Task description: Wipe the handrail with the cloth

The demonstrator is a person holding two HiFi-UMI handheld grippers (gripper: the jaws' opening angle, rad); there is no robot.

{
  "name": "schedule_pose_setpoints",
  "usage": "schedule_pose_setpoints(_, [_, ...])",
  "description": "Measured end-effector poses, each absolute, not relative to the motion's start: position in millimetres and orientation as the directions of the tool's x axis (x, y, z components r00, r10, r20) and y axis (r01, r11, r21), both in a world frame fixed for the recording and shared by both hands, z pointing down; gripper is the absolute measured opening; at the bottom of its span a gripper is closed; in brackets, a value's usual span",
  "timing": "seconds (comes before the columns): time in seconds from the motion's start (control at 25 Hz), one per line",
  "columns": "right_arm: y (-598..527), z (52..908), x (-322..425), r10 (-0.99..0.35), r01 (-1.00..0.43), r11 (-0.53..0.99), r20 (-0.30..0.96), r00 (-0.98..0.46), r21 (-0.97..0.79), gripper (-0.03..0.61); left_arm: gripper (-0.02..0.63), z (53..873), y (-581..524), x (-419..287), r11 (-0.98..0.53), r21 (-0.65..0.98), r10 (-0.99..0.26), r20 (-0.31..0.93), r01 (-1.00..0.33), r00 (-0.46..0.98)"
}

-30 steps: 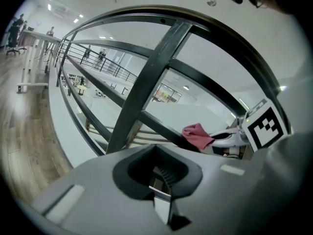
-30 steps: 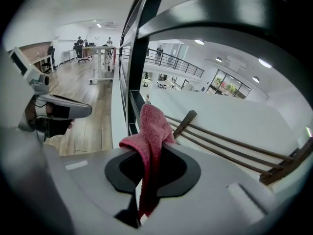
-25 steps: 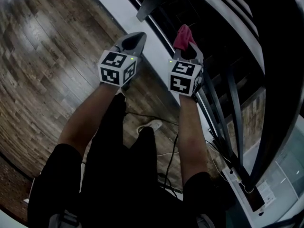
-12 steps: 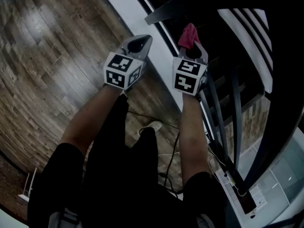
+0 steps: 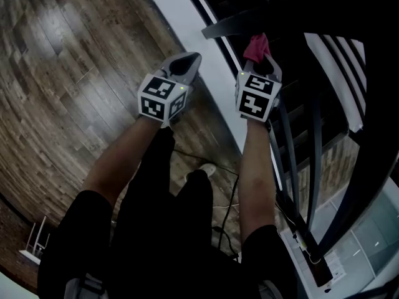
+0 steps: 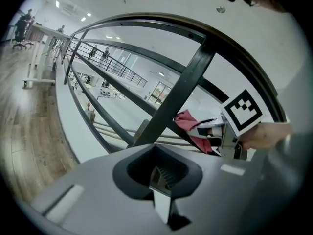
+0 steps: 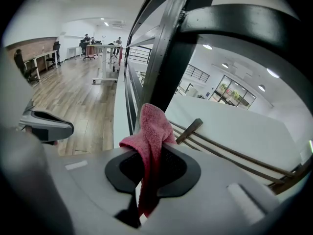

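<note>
The right gripper (image 7: pixel 146 182) is clamping its 2 jaws on a pinkish-red cloth (image 7: pixel 152 131), which is filling the narrow gap between them; a folded bunch of the cloth is standing up above the jaw tips and 1 end is hanging down through the slot toward the camera. The cloth is looking like soft terry, creased and doubled over, with no part spread flat. In the head view this gripper is reaching up beside the black metal railing, and the cloth is sitting at the foot of the broad, dark, curving handrail (image 5: pixel 312 11) and right against 1 slanted black post (image 7: pixel 164 58); whether the cloth is actually touching the rail cannot be told from any view. The left gripper (image 5: pixel 182 64) is holding its jaws together with nothing between them, tapering to a single point in the head view, and it is hovering to the left of the railing, over the white ledge (image 5: pixel 187 23), well apart from the cloth. Its own camera is looking across at the right gripper and the cloth, partly behind a diagonal post (image 6: pixel 181 92), with the handrail arching overhead. Both of the person's bare forearms are stretching forward above a wooden plank floor (image 5: pixel 62 73), where thin cables (image 5: pixel 225 198) are lying near the feet.
</note>
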State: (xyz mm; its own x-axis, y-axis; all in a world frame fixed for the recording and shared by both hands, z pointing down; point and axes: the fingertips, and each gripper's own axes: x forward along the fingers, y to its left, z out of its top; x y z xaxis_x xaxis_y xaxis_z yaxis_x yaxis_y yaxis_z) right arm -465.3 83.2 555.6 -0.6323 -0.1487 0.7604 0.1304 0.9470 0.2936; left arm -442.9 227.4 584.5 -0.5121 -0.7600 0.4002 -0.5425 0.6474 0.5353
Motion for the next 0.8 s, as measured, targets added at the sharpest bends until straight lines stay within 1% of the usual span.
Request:
schedule_pose_setpoints(0.16, [89, 561, -471, -0.159, 0.138, 0.938, 0.747, -0.645, 0.319, 0.043, 0.0, 589, 243, -437, 0.66, 0.514, -0.751, 0.416, -0.548, -0.513])
schedule_pose_setpoints(0.24, [95, 562, -475, -0.132, 0.145, 0.944, 0.742, -0.657, 0.296, 0.043, -0.001, 589, 248, -433, 0.667, 0.5, -0.745, 0.425, -0.553, -0.514])
schedule_pose_setpoints(0.36, [117, 558, -477, 0.008, 0.152, 0.978, 0.703, -0.711, 0.143, 0.043, 0.0, 582, 255, -429, 0.672, 0.484, -0.74, 0.42, -0.561, -0.524])
schedule_pose_setpoints(0.44, [132, 544, -465, 0.103, 0.14, 0.99, 0.628, -0.772, 0.009, 0.043, 0.0, 577, 258, -421, 0.673, 0.478, -0.74, 0.416, -0.565, -0.529])
schedule_pose_setpoints(0.52, [145, 527, -444, 0.17, 0.158, 0.985, 0.547, -0.82, -0.069, 0.043, -0.001, 577, 256, -407, 0.672, 0.474, -0.741, 0.421, -0.57, -0.524])
schedule_pose_setpoints(0.64, [161, 512, -403, 0.221, 0.228, 0.973, 0.47, -0.854, -0.043, 0.043, 0.0, 580, 248, -386, 0.661, 0.448, -0.749, 0.433, -0.602, -0.501])
schedule_pose_setpoints(0.8, [144, 505, -333, 0.203, 0.241, 0.97, 0.427, -0.881, 0.036, 0.042, 0.0, 576, 221, -350, 0.646, 0.433, -0.761, 0.422, -0.628, -0.492])
